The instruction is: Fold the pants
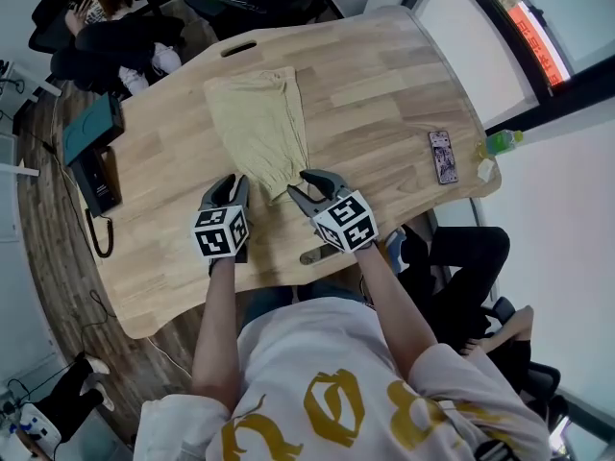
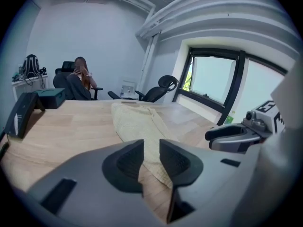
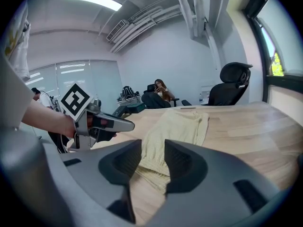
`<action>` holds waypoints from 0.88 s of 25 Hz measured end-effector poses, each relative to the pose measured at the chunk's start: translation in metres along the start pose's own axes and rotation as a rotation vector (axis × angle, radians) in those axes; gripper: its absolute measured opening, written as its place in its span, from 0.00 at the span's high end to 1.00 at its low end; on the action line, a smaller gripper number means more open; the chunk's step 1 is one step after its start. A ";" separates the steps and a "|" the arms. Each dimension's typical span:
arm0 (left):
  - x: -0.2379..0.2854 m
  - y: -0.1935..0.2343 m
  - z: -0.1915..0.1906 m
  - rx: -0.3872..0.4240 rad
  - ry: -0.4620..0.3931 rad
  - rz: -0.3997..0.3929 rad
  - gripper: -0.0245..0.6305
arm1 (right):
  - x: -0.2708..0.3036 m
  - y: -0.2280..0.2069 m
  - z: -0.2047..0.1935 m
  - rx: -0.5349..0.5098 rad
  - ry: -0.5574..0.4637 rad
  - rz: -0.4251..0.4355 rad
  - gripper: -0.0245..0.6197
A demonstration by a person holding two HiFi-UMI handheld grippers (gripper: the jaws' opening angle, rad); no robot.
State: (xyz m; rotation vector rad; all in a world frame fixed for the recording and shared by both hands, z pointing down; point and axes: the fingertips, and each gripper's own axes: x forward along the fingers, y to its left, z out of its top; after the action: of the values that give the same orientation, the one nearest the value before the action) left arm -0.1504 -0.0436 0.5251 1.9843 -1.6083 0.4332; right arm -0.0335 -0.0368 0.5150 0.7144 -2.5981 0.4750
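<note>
At the far left, beyond the table's end, a seated person point(image 1: 96, 12) is seen. On the left part of the pale wooden table point(image 1: 384, 84), a teal case point(image 1: 91, 128) is laid just beyond a black desk phone point(image 1: 96, 182). Nearer the middle, the left gripper point(image 1: 229, 186) is held low over the wood by the near edge. Its jaws are parted by a narrow gap and nothing is pinched between the pads. Through that gap, in the left gripper view, the near end of the pants point(image 1: 258, 118) is seen lying ahead on the tabletop. The pants are pale yellow and folded lengthwise into a narrow strip. They are laid flat in the middle of the table, running from the near side toward the far side, and their gathered, ribbed near end is placed between the two grippers. Just right of that end, the right gripper point(image 1: 298, 184) is held, angled in toward the cloth. Its jaws are likewise spread, no fabric is clamped, and the ribbed end is framed just beyond them. Further right, a smartphone point(image 1: 442, 157) is laid flat, well apart from the pants. A green bottle point(image 1: 502, 142) is seen at the table's right edge.
</note>
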 end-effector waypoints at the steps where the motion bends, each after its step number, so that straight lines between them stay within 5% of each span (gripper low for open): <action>1: 0.000 -0.001 -0.003 -0.005 0.005 -0.003 0.82 | 0.000 0.000 -0.002 -0.004 0.000 0.007 0.75; 12: 0.010 -0.024 -0.044 -0.004 0.095 -0.059 0.78 | 0.007 0.001 -0.033 -0.051 0.050 0.108 0.71; 22: 0.022 -0.040 -0.079 0.045 0.232 -0.115 0.61 | 0.013 0.006 -0.046 -0.082 0.084 0.153 0.70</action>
State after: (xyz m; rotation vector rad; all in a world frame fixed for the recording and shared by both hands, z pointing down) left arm -0.0999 -0.0084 0.5927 1.9668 -1.3455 0.6344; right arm -0.0335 -0.0181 0.5590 0.4614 -2.5872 0.4306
